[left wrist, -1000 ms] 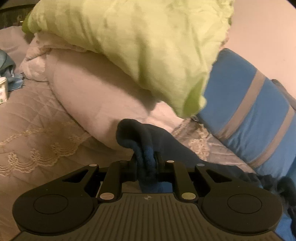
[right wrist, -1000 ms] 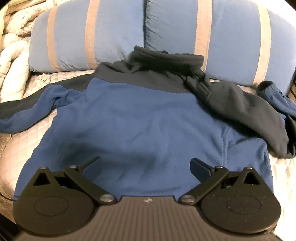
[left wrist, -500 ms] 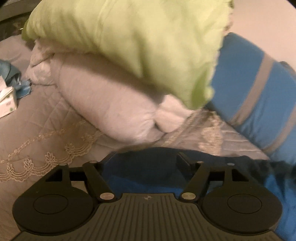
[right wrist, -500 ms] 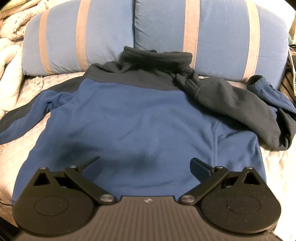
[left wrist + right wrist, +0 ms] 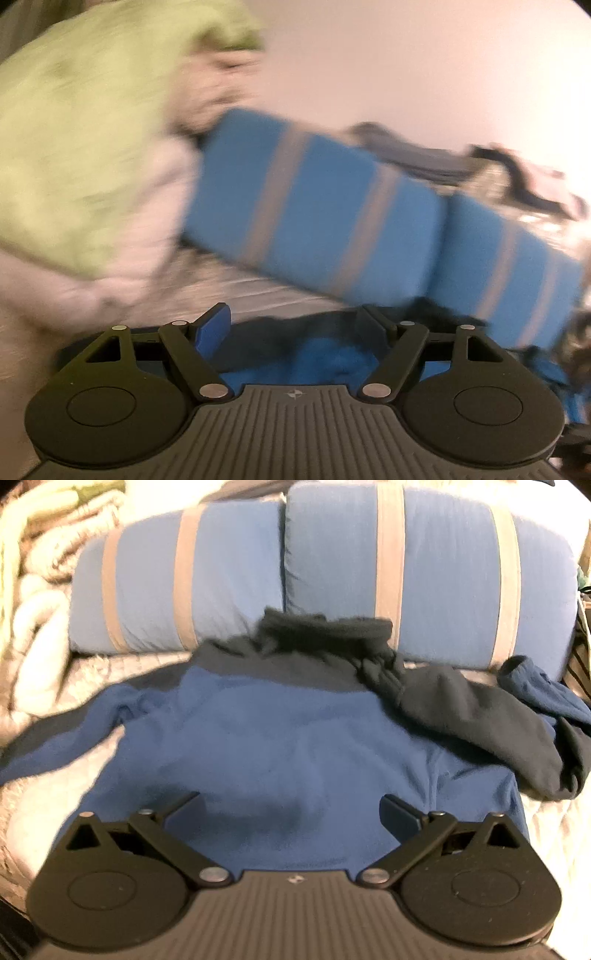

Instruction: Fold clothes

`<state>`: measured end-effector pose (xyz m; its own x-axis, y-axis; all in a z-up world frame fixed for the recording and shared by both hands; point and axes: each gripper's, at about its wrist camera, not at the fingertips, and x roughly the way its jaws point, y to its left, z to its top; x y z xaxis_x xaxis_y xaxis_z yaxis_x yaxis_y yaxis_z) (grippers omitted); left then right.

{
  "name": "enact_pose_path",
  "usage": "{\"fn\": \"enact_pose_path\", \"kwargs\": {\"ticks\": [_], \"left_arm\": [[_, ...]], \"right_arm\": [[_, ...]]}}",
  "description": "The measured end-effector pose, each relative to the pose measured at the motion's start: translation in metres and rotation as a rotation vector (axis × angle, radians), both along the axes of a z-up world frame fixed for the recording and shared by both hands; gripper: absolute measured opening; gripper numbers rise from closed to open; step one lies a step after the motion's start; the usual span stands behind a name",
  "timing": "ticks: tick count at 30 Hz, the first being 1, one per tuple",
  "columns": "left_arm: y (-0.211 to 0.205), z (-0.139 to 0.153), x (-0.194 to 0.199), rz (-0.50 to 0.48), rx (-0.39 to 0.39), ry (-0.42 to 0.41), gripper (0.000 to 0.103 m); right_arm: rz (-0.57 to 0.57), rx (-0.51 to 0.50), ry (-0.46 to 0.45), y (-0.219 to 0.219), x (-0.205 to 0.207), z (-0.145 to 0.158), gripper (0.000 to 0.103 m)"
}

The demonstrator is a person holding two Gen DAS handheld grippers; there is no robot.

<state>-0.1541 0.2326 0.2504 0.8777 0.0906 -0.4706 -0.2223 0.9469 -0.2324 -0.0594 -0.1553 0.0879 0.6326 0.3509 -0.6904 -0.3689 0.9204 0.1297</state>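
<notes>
A blue fleece sweater point(image 5: 280, 746) with a dark navy collar point(image 5: 325, 631) lies spread flat on the bed, collar toward the pillows. Its left sleeve point(image 5: 74, 738) stretches out to the left; its dark right sleeve point(image 5: 472, 723) is folded across the right side. My right gripper point(image 5: 291, 805) is open and empty, hovering over the sweater's lower body. My left gripper point(image 5: 295, 325) is open and empty just above blue fleece point(image 5: 314, 354); the left wrist view is motion-blurred.
Two blue pillows with tan stripes point(image 5: 443, 572) stand against the wall behind the sweater, also in the left wrist view point(image 5: 314, 210). A lime-green blanket point(image 5: 74, 129) on a pile of white bedding point(image 5: 37, 627) lies at left. Dark clothes point(image 5: 424, 155) sit on the pillows.
My left gripper let go of the dark sleeve cuff, opened, and swung right toward the pillows. My right gripper stayed open and drifted slightly over the sweater.
</notes>
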Motion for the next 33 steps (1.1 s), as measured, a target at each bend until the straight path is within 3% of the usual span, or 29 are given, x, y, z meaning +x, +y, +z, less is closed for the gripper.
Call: {"fn": "enact_pose_path", "kwargs": {"ticks": [2, 7, 12, 15, 17, 23, 28, 33], "left_arm": [[-0.038, 0.004, 0.014, -0.088, -0.001, -0.015, 0.076], [-0.131, -0.022, 0.055, -0.257, 0.024, -0.021, 0.076], [-0.198, -0.057, 0.088, -0.423, -0.070, -0.016, 0.076], [-0.220, -0.077, 0.105, -0.471, -0.110, -0.023, 0.076], [-0.224, -0.090, 0.111, -0.490, -0.135, -0.016, 0.076], [-0.228, -0.122, 0.123, -0.529, -0.164, -0.017, 0.076], [-0.225, -0.133, 0.132, -0.477, -0.092, 0.023, 0.076], [-0.228, -0.141, 0.139, -0.443, -0.023, 0.069, 0.076]], "right_arm": [[-0.006, 0.038, -0.032, -0.008, -0.002, 0.004, 0.103], [-0.030, 0.080, -0.103, -0.052, 0.006, 0.016, 0.103], [-0.054, 0.080, -0.171, -0.110, 0.021, 0.028, 0.103], [-0.068, 0.081, -0.212, -0.145, 0.030, 0.035, 0.103], [-0.077, 0.078, -0.238, -0.168, 0.037, 0.039, 0.103], [-0.067, -0.134, -0.225, -0.235, 0.106, 0.030, 0.099], [-0.017, -0.226, -0.209, -0.260, 0.159, 0.016, 0.091], [0.015, -0.242, -0.161, -0.255, 0.215, -0.005, 0.085]]}}
